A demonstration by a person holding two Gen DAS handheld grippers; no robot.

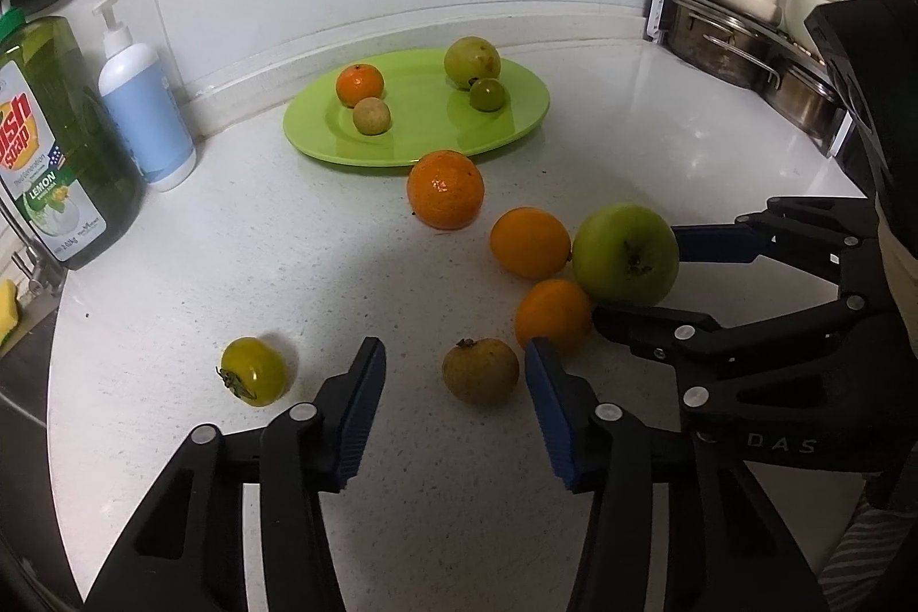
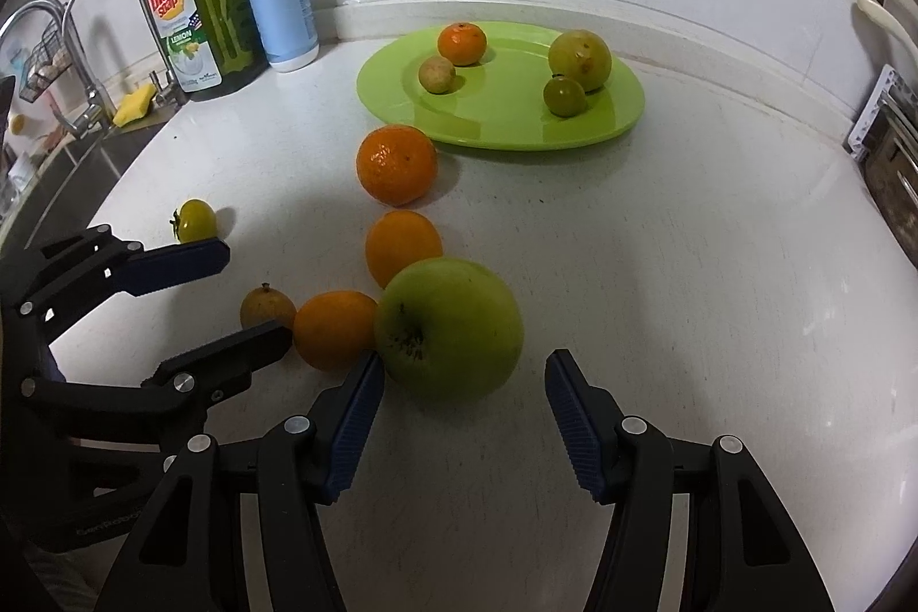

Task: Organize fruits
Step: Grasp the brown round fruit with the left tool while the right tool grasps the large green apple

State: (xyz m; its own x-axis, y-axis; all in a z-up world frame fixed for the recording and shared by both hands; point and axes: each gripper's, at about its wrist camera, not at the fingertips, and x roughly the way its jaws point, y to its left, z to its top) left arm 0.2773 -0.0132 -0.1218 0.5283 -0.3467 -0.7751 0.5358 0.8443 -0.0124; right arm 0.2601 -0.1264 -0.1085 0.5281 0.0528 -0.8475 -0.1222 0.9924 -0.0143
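We're mid-sort on the white counter [image 2: 660, 268], with four fruits already on the green plate [image 2: 493, 124] near the back wall and six waiting on the bare counter in front of it. Our left gripper [image 1: 453, 400] stands with its fingers released around the small brown fruit [image 1: 481, 371], a clear gap on each side, nothing pinched yet. Our right gripper [image 2: 465, 417] is spread just short of the green apple [image 2: 450, 325], its left finger right beside the apple's skin; whether it touches we cannot tell, but it grasps nothing. The apple sits pressed against two oranges [image 2: 335, 328], so we judge the pick-up step is in hand. Next, each pair of fingers needs to push further forward around its fruit, then squeeze gently without nudging the neighbours, which would likely roll.
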